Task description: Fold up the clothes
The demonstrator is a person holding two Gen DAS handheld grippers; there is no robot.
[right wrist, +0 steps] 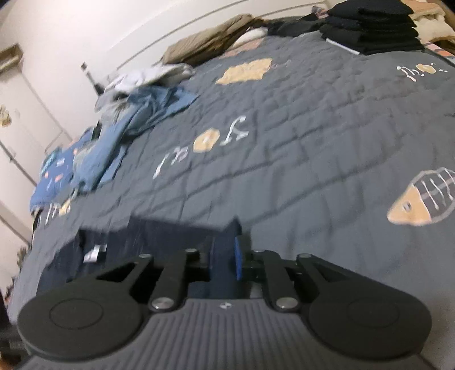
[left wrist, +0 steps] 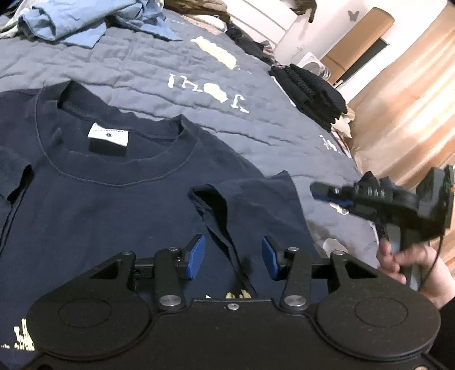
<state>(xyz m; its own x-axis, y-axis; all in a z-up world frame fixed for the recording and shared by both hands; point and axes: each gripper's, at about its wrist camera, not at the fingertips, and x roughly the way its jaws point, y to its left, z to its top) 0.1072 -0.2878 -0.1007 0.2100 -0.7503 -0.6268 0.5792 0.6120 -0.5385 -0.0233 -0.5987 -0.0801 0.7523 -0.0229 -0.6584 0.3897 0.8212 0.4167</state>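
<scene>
A navy T-shirt (left wrist: pixel 108 205) lies flat on the grey quilt (left wrist: pixel 176 65), collar and white label (left wrist: pixel 107 136) facing up. Its right sleeve (left wrist: pixel 216 210) is folded inward over the body. My left gripper (left wrist: pixel 232 257) is open just above that folded sleeve edge, holding nothing. My right gripper (left wrist: pixel 321 191) hovers in the air off the shirt's right shoulder, a hand on its grip. In the blurred right wrist view the right gripper (right wrist: pixel 224 263) is open with the shirt (right wrist: pixel 159 236) showing between its fingers, not pinched.
A rumpled pile of light blue clothes (left wrist: pixel 85 22) lies at the far left of the bed, also in the right wrist view (right wrist: pixel 119 131). A stack of folded black clothes (left wrist: pixel 310 88) sits at the right edge. Wooden floor (left wrist: pixel 412 113) lies beyond the bed.
</scene>
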